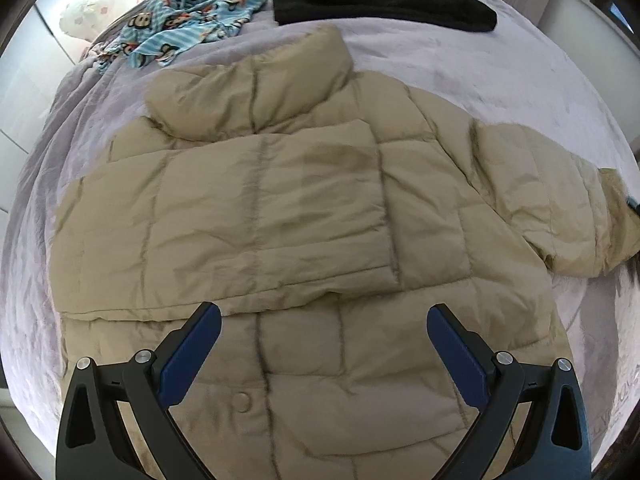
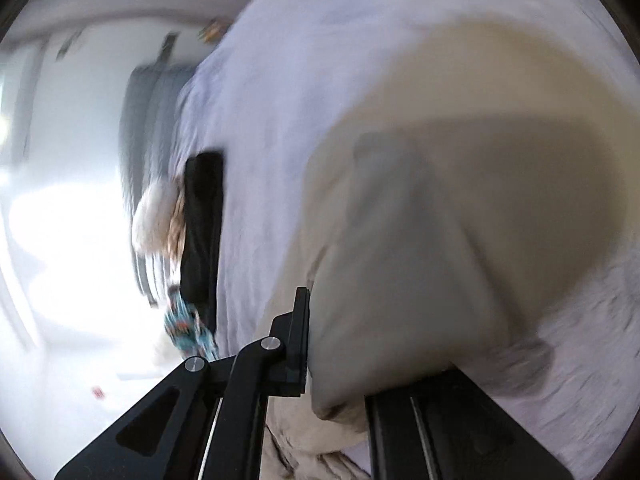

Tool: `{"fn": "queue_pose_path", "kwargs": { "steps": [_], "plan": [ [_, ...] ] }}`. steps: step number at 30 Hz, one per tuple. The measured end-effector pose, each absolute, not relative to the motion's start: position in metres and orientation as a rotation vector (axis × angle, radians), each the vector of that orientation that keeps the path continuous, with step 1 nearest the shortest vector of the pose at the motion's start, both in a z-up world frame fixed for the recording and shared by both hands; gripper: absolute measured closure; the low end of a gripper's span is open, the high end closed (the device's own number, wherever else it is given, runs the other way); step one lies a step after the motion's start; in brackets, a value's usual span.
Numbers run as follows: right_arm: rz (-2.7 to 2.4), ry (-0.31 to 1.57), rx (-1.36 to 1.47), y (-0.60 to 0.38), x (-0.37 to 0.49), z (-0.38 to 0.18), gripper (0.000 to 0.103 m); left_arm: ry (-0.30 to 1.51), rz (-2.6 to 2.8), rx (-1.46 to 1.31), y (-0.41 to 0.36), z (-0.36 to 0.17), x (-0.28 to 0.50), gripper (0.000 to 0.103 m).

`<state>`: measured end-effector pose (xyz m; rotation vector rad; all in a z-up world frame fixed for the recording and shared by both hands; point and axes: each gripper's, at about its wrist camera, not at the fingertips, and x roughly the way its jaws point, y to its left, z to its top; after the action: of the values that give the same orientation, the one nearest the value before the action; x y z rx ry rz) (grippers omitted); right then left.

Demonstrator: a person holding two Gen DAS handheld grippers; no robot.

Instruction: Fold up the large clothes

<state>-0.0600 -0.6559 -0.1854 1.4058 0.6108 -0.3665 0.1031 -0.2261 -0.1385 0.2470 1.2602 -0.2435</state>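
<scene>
We judge the puffy jacket [image 1: 280, 208] soft, bulky, slippery; our right hand-held gripper [image 2: 336, 344] clamps its sleeve cuff, left hand-held gripper [image 1: 324, 332] gapes wide, empty.

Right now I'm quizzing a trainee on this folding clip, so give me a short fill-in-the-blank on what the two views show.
1. The left tool hovers with its fingers ____ over the tan puffer jacket.
2. The right tool is shut on a fold of the ____.
3. Beyond the jacket's collar lies a folded ____ garment.
4. The monkey-print fabric is mostly ____ in colour.

Missing words: open; jacket; black; blue
</scene>
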Motion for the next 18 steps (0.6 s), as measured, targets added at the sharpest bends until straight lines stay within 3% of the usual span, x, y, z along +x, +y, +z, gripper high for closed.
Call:
{"fn": "queue_pose_path", "kwargs": {
  "steps": [11,14,18],
  "plan": [
    [-0.037,0.763,0.699,-0.486,0.076,-0.05,0.096,1.152,-0.138,0.148,-0.142,-0.115,0.127,0.0],
    [0.036,0.814,0.497,-0.413,0.104,-0.045,0.096,1.136,-0.091,0.105,-0.11,-0.112,0.139,0.0],
    [0.112,0.915,0.376,-0.332,0.135,-0.081,0.096,1.138,-0.028,0.105,-0.074,-0.12,0.146,0.0]
  ]
}}
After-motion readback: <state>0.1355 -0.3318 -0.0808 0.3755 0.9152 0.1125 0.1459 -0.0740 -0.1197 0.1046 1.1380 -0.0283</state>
